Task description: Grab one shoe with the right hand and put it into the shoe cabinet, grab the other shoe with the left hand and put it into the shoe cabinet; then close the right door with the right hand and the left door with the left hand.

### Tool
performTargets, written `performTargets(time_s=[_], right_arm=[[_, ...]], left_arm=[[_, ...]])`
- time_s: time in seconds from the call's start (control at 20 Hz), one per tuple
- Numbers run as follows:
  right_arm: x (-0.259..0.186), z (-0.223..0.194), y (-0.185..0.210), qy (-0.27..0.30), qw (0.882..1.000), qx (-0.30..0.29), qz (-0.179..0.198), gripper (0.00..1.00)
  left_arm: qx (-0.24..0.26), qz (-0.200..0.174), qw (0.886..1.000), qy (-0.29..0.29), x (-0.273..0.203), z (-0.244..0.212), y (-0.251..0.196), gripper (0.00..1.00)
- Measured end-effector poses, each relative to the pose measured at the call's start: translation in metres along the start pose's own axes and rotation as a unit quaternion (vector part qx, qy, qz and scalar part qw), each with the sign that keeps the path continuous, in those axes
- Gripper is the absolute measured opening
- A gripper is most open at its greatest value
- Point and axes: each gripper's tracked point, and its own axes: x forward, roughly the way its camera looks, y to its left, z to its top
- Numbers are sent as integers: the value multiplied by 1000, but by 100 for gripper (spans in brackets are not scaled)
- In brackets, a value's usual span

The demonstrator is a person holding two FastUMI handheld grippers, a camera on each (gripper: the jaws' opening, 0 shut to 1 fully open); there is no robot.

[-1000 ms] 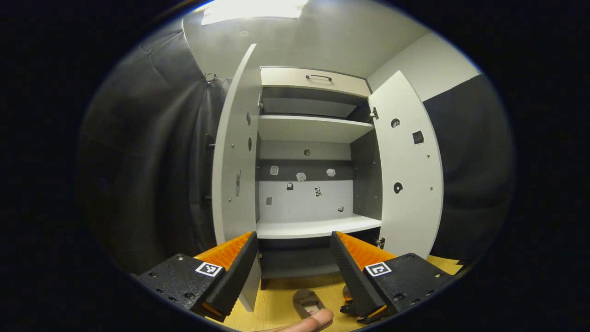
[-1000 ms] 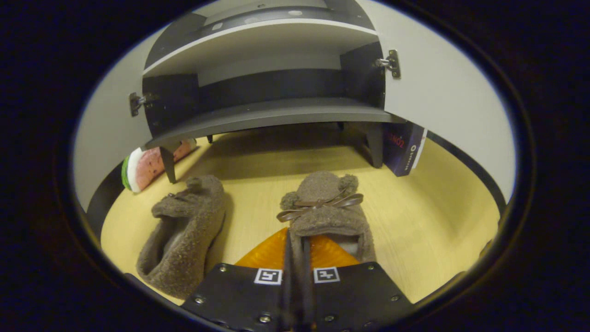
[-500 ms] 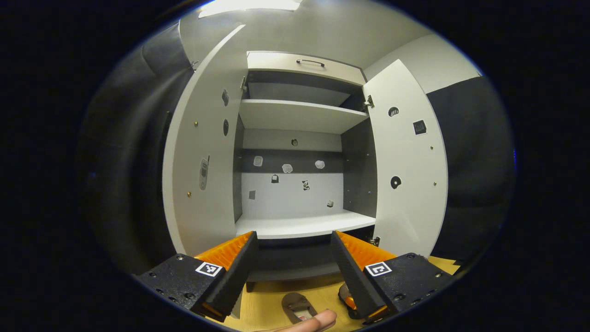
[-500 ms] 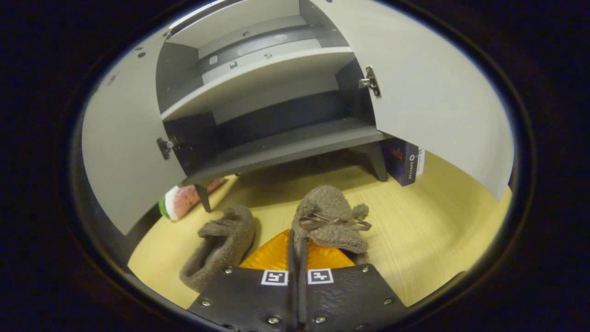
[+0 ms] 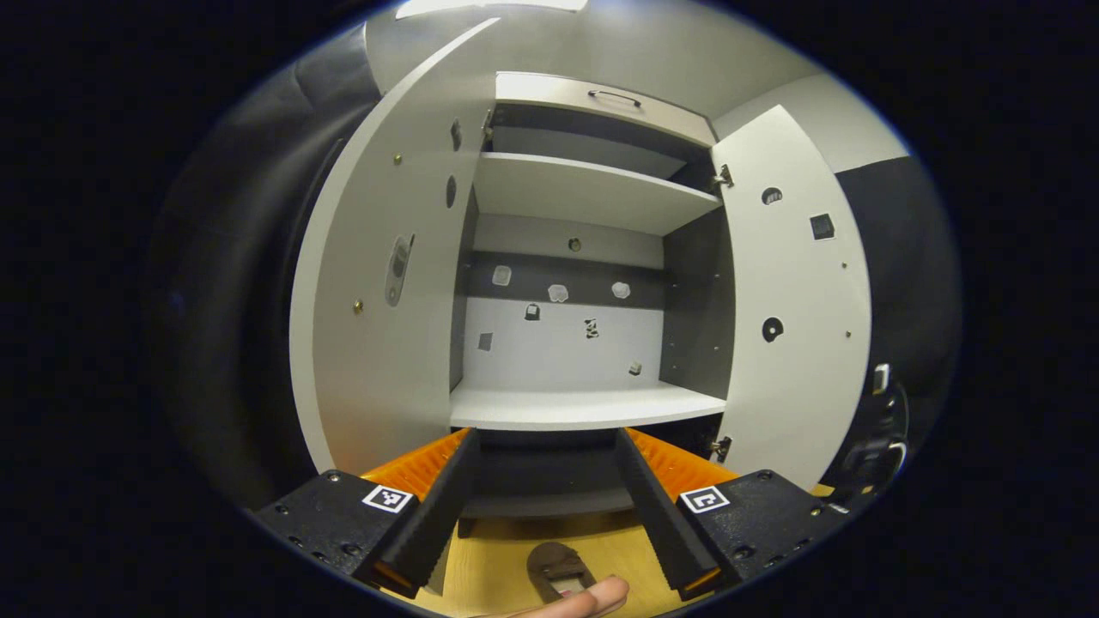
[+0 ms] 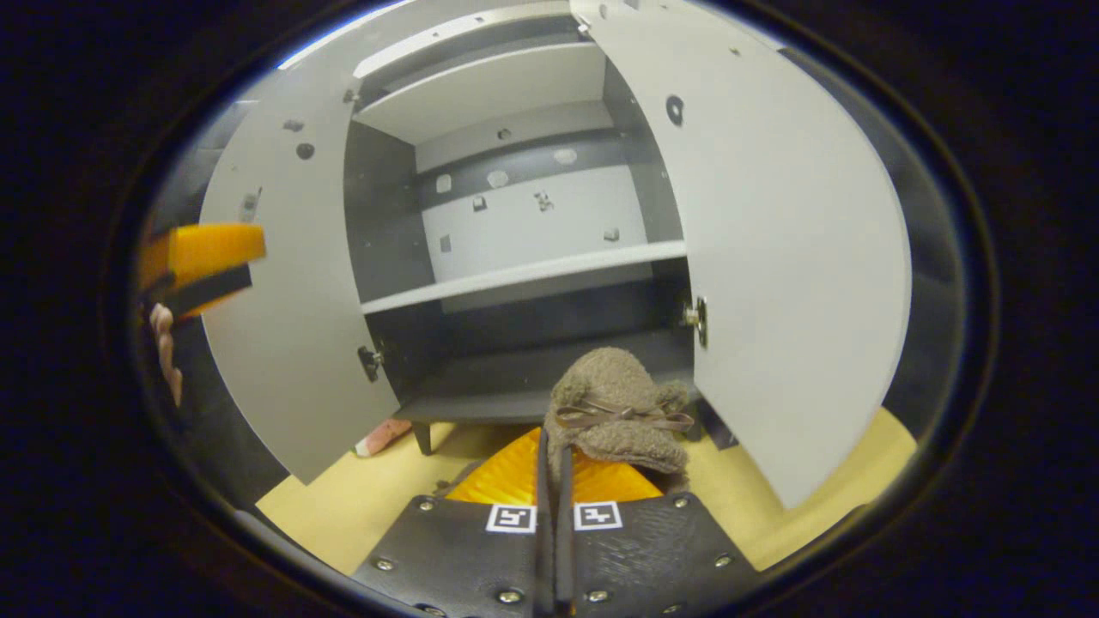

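While its fingers press together on the heel edge, the right tool [image 6: 549, 481] carries a fuzzy brown shoe [image 6: 614, 408] lifted before the shoe cabinet [image 6: 515, 257], both doors swung wide. Released, fingers spread, the left tool [image 5: 545, 481] faces the shelves above the other shoe [image 5: 558, 571] on the floor
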Motion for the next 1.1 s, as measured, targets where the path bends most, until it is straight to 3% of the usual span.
performTargets(time_s=[0.2, 0.35, 0.6, 0.8, 1.1], right_arm=[[-6, 81, 12, -49, 998, -50, 10, 2], [-5, 140, 21, -79, 994, -77, 11, 2], [27, 220, 37, -89, 991, -102, 6, 2], [86, 261, 50, -78, 991, -104, 23, 3], [178, 270, 34, -47, 992, -119, 17, 4]], left_arm=[[20, 51, 999, 0, 9, -16, 27, 97], [28, 53, 998, -3, 8, -17, 27, 92], [32, 44, 998, -12, 1, -14, 17, 93], [19, 25, 999, -9, -3, -15, 2, 93], [17, 15, 1000, 2, -14, -23, -6, 93]])
